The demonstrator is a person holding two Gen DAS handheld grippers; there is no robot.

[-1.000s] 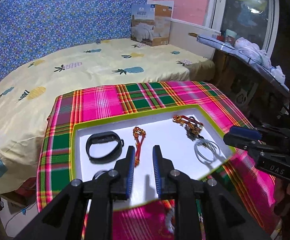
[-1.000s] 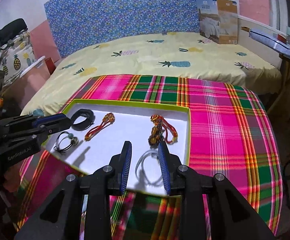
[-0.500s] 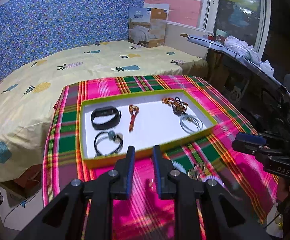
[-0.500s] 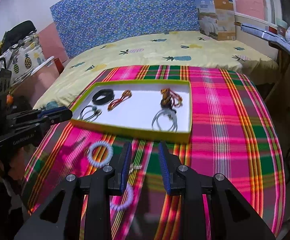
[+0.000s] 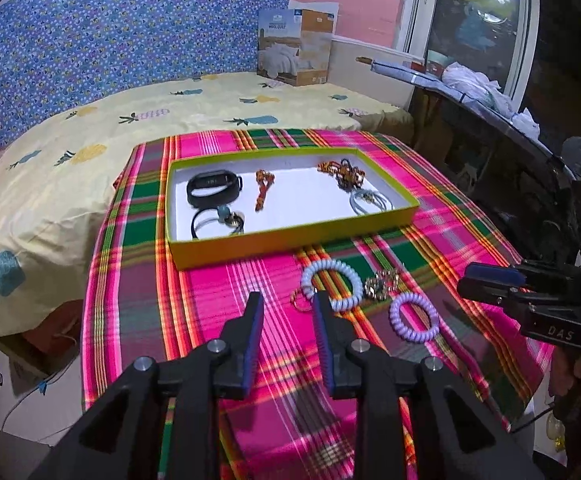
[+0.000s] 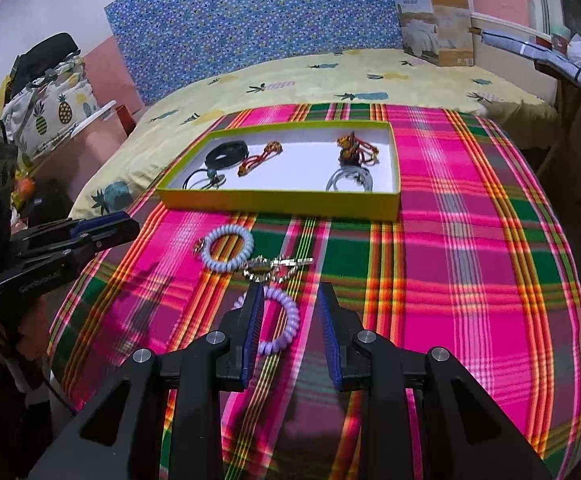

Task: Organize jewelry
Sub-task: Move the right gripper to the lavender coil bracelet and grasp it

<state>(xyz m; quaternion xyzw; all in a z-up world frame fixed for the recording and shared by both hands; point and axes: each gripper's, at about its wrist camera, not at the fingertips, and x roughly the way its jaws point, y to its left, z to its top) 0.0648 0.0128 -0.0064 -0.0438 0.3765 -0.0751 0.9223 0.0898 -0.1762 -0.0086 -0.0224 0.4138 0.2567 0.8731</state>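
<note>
Pink-green plaid cloth point(image 6: 470, 248) covers the table; three loose pieces lie on it in front of the yellow-rimmed tray point(image 6: 282, 202).

Left gripper point(image 5: 286, 304): jaws have just been opening, now parted with nothing between them. The pale blue coil bracelet point(image 5: 332, 284) lies just past and to the right of its tips in the left wrist view, its near arc touching the right finger's tip in the picture; a small gold ring looks hooked to the coil's left side.

Right gripper point(image 6: 288, 300): jaws part-open, empty, pads pressing nothing. The lilac coil bracelet point(image 6: 280, 322) lies flat at lower centre of the right wrist view, its right arc inside the gap, its left arc hidden behind the left finger. Gold chain piece point(image 6: 276, 266) just beyond it, long axis running left-right.

Judgement: each hand has its own coil nearest; the lilac one is not centred, so the right gripper needs a shift left before closing.

Tray already holds a black fitness band point(image 5: 214, 188), black cord bracelet point(image 5: 216, 222), red braided cord point(image 5: 264, 188), beaded tangle and pale hoops.
</note>
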